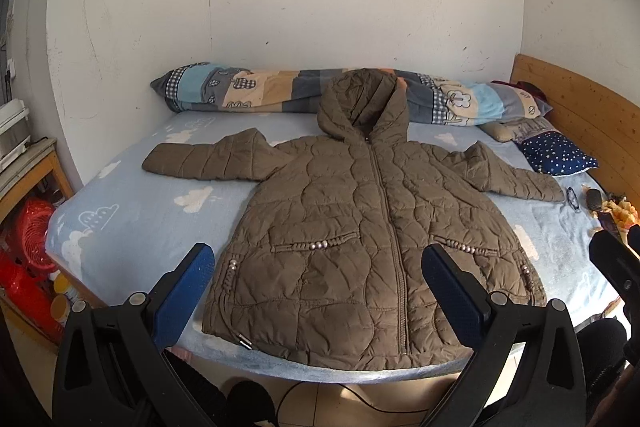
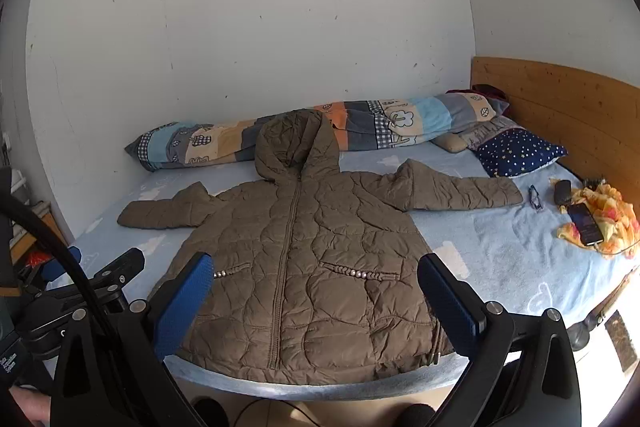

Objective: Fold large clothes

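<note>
Quilted jacket [image 1: 360, 227], olive-brown throughout, on a pale blue bed sheet [image 1: 152, 211] printed with white clouds. At 12 o'clock, a rolled quilt [image 1: 256, 91] in blue, grey, cream and orange patches with gingham checks; at 2 o'clock, a navy pillow [image 2: 520, 151] with white stars. Both tools carry blue pads [image 1: 184, 291] on black frames.

Beyond the left claw [image 1: 318, 289], the jacket's hood [image 1: 362, 103] hides the middle of the rolled quilt [image 1: 248, 91]. Right of it, the yellow cloth [image 1: 622, 213] and the right claw [image 1: 616, 259] are cut off by the picture's edge. The left claw's right finger [image 1: 452, 291] covers part of the jacket's hem.
</note>
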`<state>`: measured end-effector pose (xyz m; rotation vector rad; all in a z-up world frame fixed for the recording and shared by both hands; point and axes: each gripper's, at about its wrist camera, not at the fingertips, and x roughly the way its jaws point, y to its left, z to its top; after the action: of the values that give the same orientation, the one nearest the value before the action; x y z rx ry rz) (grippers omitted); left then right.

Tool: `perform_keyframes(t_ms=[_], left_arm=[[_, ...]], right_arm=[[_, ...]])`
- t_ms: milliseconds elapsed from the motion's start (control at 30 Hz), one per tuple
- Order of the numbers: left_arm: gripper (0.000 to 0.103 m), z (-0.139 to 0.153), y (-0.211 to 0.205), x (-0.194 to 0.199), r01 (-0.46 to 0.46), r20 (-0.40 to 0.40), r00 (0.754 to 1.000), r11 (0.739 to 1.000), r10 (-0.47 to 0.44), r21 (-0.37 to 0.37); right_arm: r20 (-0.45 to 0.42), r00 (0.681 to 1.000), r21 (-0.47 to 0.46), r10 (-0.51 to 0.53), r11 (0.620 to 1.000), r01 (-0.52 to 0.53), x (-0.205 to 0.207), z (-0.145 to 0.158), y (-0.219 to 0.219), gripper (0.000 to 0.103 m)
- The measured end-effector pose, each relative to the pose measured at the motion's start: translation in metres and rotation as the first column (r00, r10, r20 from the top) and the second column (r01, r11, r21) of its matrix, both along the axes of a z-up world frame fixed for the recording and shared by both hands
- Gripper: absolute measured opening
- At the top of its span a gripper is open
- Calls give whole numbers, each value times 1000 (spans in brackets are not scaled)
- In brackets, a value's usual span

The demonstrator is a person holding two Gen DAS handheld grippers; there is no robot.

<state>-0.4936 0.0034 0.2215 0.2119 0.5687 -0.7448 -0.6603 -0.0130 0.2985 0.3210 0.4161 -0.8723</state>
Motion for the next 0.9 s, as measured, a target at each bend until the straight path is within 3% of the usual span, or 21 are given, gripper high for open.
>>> perform_keyframes(t_ms=[333,900], left_arm=[[103,-35,-6,17,-9,-54,998,996,14,93],[103,-42,-12,22,7,-83,997,992,3,126]], right_arm=[[-64,998,94,27,995,-21,24,-33,-15,103],[-113,993,143,30,990,-14,33,-45,-25,103]])
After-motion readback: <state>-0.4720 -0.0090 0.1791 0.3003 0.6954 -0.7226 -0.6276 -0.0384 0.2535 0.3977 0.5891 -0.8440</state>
